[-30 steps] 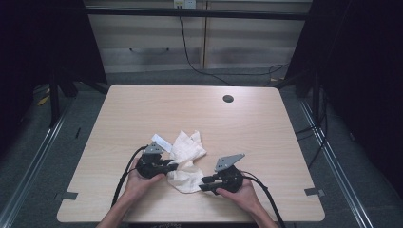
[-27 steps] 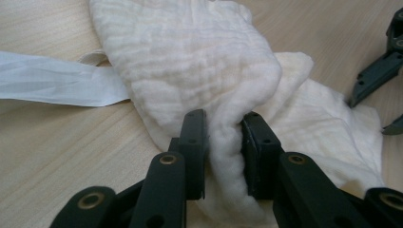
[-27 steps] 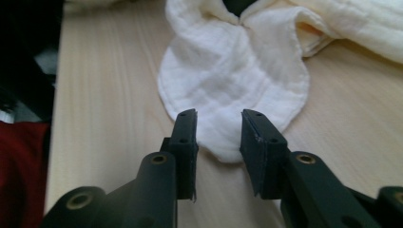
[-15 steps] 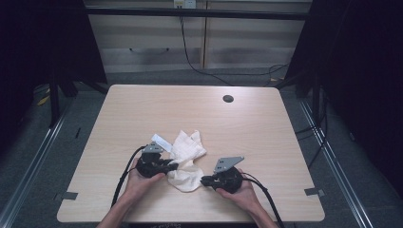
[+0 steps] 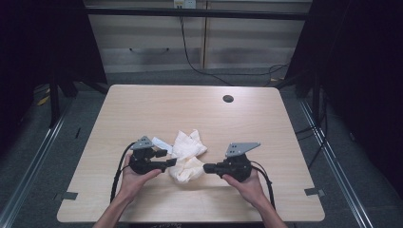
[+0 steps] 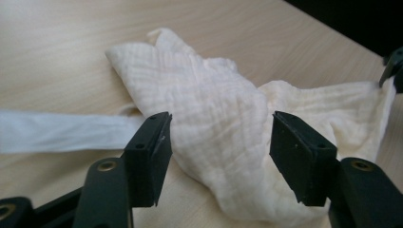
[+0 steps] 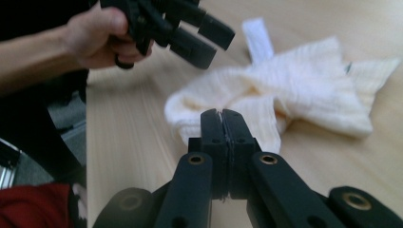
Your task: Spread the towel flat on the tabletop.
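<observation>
Pale wood table [image 5: 142, 109], grommet hole [image 5: 228, 99] far right; grey cabinets [image 5: 199, 42] behind.

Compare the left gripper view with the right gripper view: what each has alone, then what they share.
Left gripper view: the cloth with its crinkled weave up close, its corner pulled up to the right tongs. Right gripper view: the hand holding the left tongs, and red fabric at the bottom corner. Both: cloth, white strip, table, left tongs open, right tongs shut on the cloth.

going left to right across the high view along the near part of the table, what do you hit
left gripper → cream cloth → right gripper; the white strip by the cloth overlaps the left gripper, so it is left out.
</observation>
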Demonstrator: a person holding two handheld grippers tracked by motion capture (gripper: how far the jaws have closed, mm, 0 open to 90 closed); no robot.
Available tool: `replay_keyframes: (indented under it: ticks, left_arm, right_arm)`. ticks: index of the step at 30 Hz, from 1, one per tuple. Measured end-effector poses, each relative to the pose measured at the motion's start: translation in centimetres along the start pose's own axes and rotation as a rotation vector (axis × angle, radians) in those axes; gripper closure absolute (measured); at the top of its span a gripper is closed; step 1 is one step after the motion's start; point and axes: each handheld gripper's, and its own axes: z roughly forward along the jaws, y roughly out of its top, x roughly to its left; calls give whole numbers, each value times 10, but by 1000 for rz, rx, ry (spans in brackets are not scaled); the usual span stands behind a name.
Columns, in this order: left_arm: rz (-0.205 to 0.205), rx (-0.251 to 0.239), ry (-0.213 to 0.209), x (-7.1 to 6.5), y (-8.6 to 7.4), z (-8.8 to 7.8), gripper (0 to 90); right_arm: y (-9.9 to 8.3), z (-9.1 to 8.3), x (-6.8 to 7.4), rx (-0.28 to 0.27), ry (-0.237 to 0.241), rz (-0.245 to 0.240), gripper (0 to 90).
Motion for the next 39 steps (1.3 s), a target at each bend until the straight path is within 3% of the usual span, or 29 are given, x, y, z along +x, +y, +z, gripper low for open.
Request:
replay_keyframes:
  ticks: [2,7,12,22,27,31,39]
  left_arm:
    - [-16,-26,8,2,1,-7,371]
    - [-37,-32,37,11,0,-14,371]
    - [-46,-45,58,15,0,-19,371]
    - [-63,-61,60,18,0,-22,371]
    - [-69,-66,64,20,0,-24,371]
    - [-69,-66,65,21,0,-25,371]
    - [-55,-39,56,18,-2,-20,371]
  right_arm:
    - [12,-8,0,-24,-9,-6,895]
    - [42,-24,-3,-87,-26,-19,895]
    - [75,-39,1,-119,-74,-54,895]
    - [145,-68,29,-231,-92,-156,896]
    - [168,-75,42,-267,-109,-200,896]
    - [162,-64,30,-243,-131,-173,896]
    - [97,-25,-26,-124,-171,-1,895]
